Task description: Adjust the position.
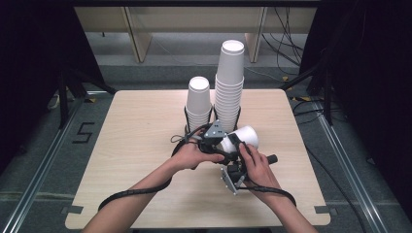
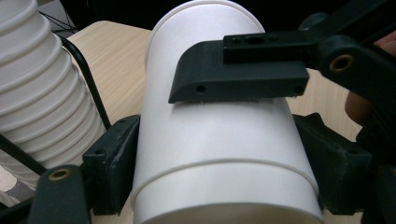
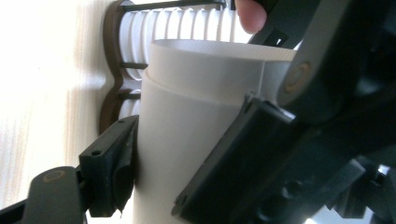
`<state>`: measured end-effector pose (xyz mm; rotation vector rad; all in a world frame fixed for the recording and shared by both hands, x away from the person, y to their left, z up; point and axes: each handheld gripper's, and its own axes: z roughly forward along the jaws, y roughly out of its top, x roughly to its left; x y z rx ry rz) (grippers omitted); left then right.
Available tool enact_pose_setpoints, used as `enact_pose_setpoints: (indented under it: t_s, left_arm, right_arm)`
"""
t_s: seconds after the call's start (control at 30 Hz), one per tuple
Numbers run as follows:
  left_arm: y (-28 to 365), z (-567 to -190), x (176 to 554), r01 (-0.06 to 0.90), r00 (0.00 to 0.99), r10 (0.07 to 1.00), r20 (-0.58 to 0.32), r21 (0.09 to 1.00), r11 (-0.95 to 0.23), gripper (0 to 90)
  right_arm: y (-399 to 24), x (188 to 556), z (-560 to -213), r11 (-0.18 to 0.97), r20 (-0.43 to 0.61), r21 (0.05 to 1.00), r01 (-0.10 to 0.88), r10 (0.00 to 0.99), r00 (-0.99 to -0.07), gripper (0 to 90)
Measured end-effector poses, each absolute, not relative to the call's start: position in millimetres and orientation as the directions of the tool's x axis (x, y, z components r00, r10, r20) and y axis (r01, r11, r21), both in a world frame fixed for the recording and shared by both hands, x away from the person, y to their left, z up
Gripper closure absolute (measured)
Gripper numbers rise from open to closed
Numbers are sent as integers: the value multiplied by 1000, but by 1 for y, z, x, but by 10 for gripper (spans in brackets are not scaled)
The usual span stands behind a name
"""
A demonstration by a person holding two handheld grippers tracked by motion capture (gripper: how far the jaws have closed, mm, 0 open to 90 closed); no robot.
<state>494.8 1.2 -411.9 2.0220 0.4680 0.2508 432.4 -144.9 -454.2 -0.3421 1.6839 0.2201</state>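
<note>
Both tongs meet on one white paper cup (image 1: 242, 138) lying on its side just above the middle of the tabletop (image 1: 131, 145), its bottom turned toward the far right. In the left gripper view the left tongs (image 2: 210, 154) have a jaw pressed against each side of the cup near its rim band, so they are closed on it. One jaw of the right tongs (image 1: 235, 156) lies across the top of the cup wall there. In the right gripper view those tongs clamp the same cup, one jaw on each side of it. The left hand (image 1: 192, 156) and right hand (image 1: 257, 170) sit close together at the near middle, the cables trailing back toward the near edge.

Just behind the cup, touching range of the grippers, stands a dark wire holder (image 1: 187, 116) with two stacks: a short stack of cups (image 1: 198, 102) on the left and a tall stack of cups (image 1: 230, 82) on the right. The tall stack's ribbed rims are just beside the held cup in the left gripper view.

The tabletop is bare to the left, right and near side, with wide room out to all four edges. The cups are plain white, with no print. On the floor to the left, black tape forms the figure "5" (image 1: 83, 132)
</note>
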Motion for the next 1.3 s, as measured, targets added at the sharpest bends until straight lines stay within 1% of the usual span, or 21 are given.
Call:
enact_pose_setpoints:
  t_s: [0.13,0.23,0.33,0.4,0.53,0.6,0.7,0.73,0.77,0.87,0.93,0.97,1.0,1.03,1.07,1.1,1.13,1.17,1.23,1.27,1.3]
  left_arm:
    - [2,-413,495,219,906,422,-16,871,-439,209]
    - [2,-415,496,213,909,417,-15,876,-432,209]
    - [2,-416,495,201,905,426,7,873,-443,210]
    - [1,-417,495,196,904,428,15,874,-444,208]
    - [1,-417,495,198,900,436,13,879,-435,208]
    - [1,-418,496,199,899,438,11,881,-430,208]
    - [2,-418,497,197,898,440,14,881,-431,208]
    - [2,-418,497,199,897,441,13,881,-430,208]
    - [3,-418,498,197,897,442,12,884,-424,208]
    - [5,-418,498,195,894,447,17,885,-423,207]
    - [6,-419,498,189,892,451,20,891,-412,207]
    - [8,-419,498,189,891,453,25,888,-420,207]
    - [9,-419,498,188,888,458,29,888,-419,206]
    - [9,-420,498,189,886,463,26,892,-410,207]
    - [10,-420,499,188,885,464,26,892,-410,207]
    - [11,-421,499,194,882,472,17,898,-395,207]
    - [12,-421,499,191,882,470,22,896,-400,207]
    - [13,-422,499,192,880,474,24,896,-401,206]
    - [15,-423,499,192,879,477,30,891,-410,206]
    - [16,-424,499,191,876,482,27,898,-397,207]
    - [17,-425,500,184,876,481,35,898,-400,207]
  right_arm:
    - [-144,434,-457,928,-986,-46,-369,-100,-130,180]
    - [-144,435,-457,929,-984,-52,-367,-110,-138,177]
    - [-144,435,-457,931,-982,-57,-361,-117,-146,168]
    - [-144,435,-457,930,-982,-62,-362,-121,-143,150]
    - [-145,436,-458,937,-977,-52,-345,-118,-175,98]
    - [-146,436,-458,933,-980,-50,-355,-114,-161,63]
    - [-147,437,-457,936,-980,-44,-351,-108,-166,32]
    - [-147,436,-456,943,-974,-46,-329,-116,-196,27]
    - [-149,434,-460,950,-977,-5,-313,-71,-201,23]
    - [-150,432,-458,950,-979,-11,-312,-74,-188,10]
    - [-151,431,-458,951,-980,7,-309,-55,-191,7]
    - [-151,432,-459,945,-981,19,-328,-46,-189,7]
    - [-152,430,-458,946,-980,8,-323,-56,-190,7]
    - [-151,430,-454,937,-983,-43,-346,-102,-156,7]
    - [-152,429,-454,940,-984,-37,-338,-94,-154,7]
    - [-153,430,-455,935,-981,-29,-353,-94,-167,7]
    - [-154,429,-454,935,-984,-25,-354,-85,-154,7]
    - [-154,428,-456,931,-989,43,-363,-10,-145,7]
    - [-157,425,-453,942,-987,35,-335,-21,-162,7]
    - [-159,425,-455,943,-983,78,-323,19,-183,7]
    - [-161,424,-454,945,-982,87,-315,29,-186,7]
